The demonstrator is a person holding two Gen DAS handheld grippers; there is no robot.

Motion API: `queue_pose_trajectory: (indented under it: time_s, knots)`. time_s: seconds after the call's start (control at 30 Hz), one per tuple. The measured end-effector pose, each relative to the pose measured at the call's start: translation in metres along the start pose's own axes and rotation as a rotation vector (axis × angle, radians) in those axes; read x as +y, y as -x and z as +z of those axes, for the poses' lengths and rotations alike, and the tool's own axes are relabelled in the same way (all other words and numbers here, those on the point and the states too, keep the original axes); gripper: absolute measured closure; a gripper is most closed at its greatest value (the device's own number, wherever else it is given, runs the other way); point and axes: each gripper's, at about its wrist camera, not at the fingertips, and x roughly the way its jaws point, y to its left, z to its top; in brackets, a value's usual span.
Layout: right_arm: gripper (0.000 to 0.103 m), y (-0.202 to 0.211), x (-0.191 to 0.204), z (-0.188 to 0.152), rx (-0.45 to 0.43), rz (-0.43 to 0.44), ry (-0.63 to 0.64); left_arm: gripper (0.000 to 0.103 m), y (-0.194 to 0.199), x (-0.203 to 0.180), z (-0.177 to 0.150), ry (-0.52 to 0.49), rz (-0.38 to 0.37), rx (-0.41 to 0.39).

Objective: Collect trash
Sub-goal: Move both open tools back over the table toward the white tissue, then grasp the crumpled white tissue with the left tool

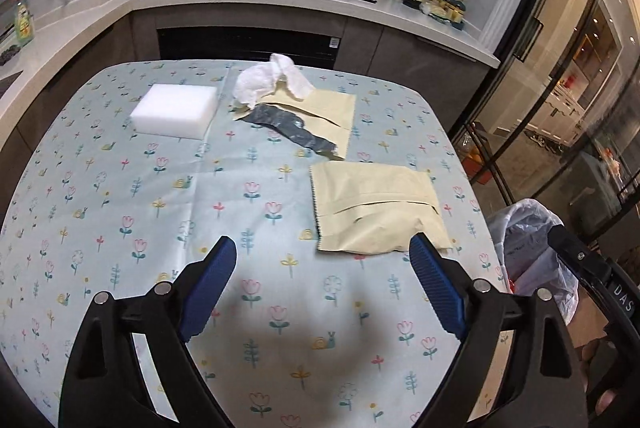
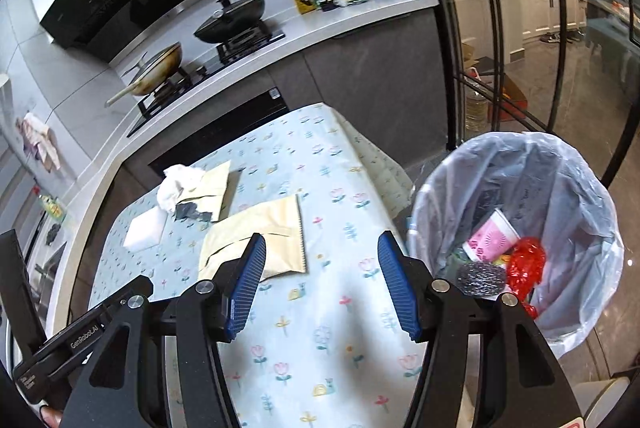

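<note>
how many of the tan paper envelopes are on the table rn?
2. Near envelope lies flat just ahead of the left tool, toward the bin side. Far envelope sits beyond it, partly under the crumpled white tissue and a grey scrap. More could be hidden under those.

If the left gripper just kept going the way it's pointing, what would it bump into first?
Probably the flowered tablecloth ahead of the open left gripper, since it points down at bare cloth. The nearer beige pouch lies just right of that line; depth is hard to judge.
</note>
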Motion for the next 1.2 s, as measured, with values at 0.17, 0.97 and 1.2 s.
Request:
queue_pose_trajectory:
  time_s: [0.17, 0.97, 1.2]
  knots:
    - [0.046, -0.014, 0.024, -0.004, 0.024, 0.012, 0.030, 0.018, 0.000, 0.036, 0.004, 0.047, 0.037, 0.001]
    - [0.046, -0.097, 0.107, 0.000, 0.119, 0.046, 0.108, 0.016, -0.035, 0.088, 0.088, -0.016, 0.075, -0.057]
    - [0.046, -0.116, 0.099, 0.007, 0.134, 0.035, 0.092, 0.016, -0.091, 0.077, 0.123, -0.077, 0.033, -0.041]
